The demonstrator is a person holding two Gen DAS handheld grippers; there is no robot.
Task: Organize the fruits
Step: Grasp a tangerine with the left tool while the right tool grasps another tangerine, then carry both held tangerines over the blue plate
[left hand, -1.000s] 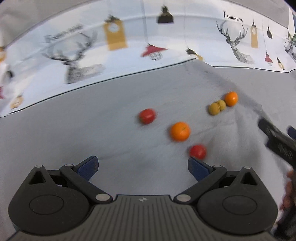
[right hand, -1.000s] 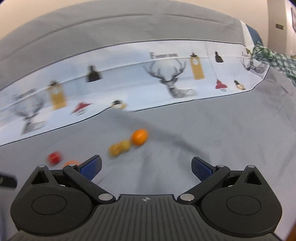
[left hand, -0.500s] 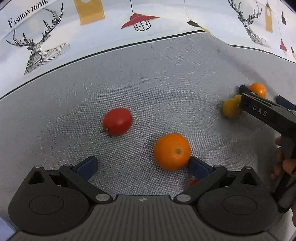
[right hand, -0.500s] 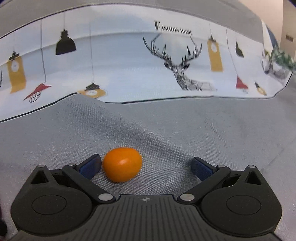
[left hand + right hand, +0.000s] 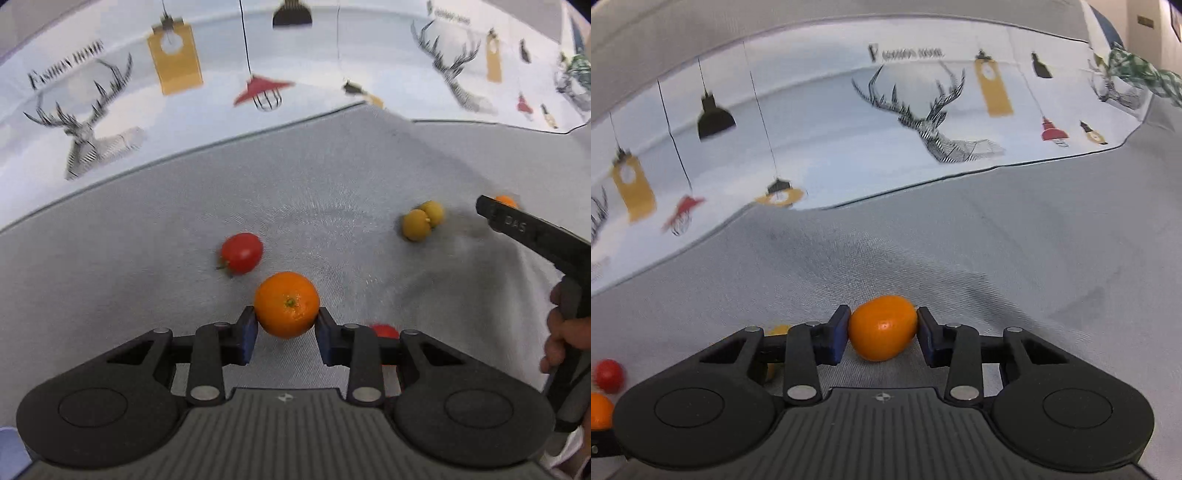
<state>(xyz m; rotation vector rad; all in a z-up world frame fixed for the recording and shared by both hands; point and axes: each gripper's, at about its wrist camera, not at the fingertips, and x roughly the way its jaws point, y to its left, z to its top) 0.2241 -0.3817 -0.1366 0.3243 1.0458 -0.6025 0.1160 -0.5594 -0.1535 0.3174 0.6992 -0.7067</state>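
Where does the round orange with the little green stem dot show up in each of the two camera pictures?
Left wrist view: the orange sits low in the middle, pinched by the left gripper.
Right wrist view: only an orange sliver at the lower left edge, probably the same fruit.
Shared landmark: the red tomato on the grey cloth, beside the orange in both views.

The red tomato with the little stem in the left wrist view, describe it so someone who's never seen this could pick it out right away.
On the grey cloth, below the deer-and-lamp print, look just beyond and left of the orange clamped in the left gripper. The red tomato lies there, apart from it. It is the only red fruit in full view with a stem; the other red one hides behind the gripper.
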